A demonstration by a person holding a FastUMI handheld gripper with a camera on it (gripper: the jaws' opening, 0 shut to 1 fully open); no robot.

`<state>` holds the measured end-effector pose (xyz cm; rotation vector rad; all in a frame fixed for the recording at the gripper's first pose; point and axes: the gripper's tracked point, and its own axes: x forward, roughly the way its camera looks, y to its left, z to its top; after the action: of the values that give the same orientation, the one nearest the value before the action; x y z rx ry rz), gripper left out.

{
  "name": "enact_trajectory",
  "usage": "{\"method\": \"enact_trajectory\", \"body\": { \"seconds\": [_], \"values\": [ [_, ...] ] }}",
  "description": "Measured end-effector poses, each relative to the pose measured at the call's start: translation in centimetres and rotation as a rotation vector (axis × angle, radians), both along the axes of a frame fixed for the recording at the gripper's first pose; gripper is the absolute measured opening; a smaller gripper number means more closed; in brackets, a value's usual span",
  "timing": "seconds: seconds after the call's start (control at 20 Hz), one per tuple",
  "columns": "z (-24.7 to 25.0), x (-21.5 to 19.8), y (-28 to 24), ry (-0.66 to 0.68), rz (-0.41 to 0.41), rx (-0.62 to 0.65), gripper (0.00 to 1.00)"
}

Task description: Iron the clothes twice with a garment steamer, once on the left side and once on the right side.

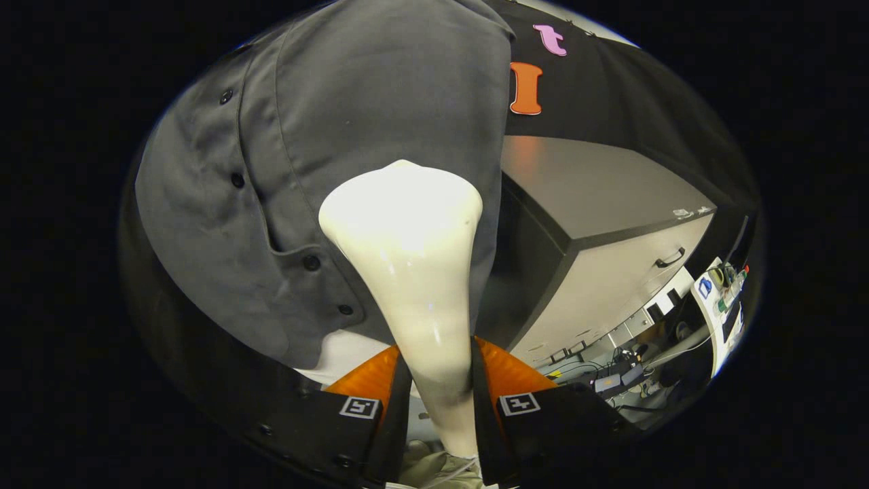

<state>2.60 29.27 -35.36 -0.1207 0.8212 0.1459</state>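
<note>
Cream-white plastic, the garment steamer [407,272] stood clamped by its handle between both fingers of the gripper [438,387], its broad head pressed to a hanging grey buttoned shirt [326,136], beside a grey cabinet [611,231].

A garment steamer [407,272] stands clamped between the two fingers of the hand-held gripper [438,380], its head reaching forward onto a hanging shirt [353,115] just beyond. The shirt's buttoned front lies left of the steamer head. A cabinet [611,224] stands to the right, beside the shirt.
</note>
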Motion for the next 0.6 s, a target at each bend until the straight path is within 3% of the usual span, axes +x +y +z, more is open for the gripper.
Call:
{"method": "enact_trajectory", "body": {
  "seconds": [0.6],
  "values": [
    [-5.5,-1.3,-0.7,0.084,0.02,-0.032,0.5]
  ]
}}
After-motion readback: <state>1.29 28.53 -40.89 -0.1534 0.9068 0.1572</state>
